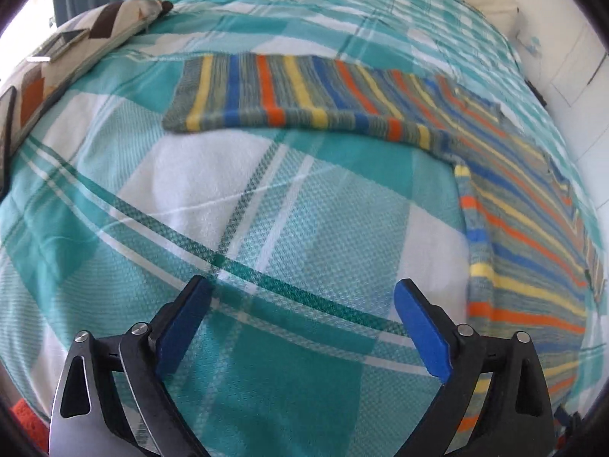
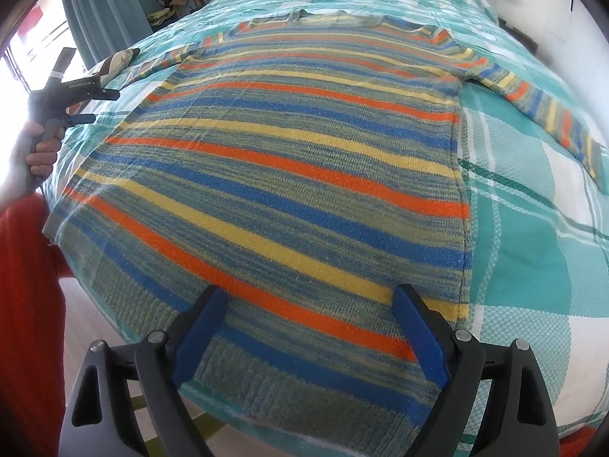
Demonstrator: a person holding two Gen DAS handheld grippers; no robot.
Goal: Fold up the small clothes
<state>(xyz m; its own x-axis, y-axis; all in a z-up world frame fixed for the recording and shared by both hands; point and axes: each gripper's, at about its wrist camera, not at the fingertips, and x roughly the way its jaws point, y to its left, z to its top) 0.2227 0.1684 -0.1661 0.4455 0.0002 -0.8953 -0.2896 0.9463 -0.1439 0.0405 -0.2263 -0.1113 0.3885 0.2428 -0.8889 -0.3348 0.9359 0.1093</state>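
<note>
A sweater (image 2: 274, 175) lies flat on a bedspread (image 2: 533, 259), filling the middle of the right wrist view; its bottom edge is nearest the lower frame, its collar toward the top. One sleeve (image 2: 533, 103) stretches to the upper right. In the left wrist view the other sleeve (image 1: 289, 91) runs across the upper middle, the sweater's body at the right edge. A pillow (image 1: 87, 49) sits at upper left, with a flat tablet-like thing (image 1: 62, 43) on it. The left gripper (image 1: 304, 327) is over bare bedspread at bottom centre; the right gripper (image 2: 304, 327) is over the sweater's bottom edge.
</note>
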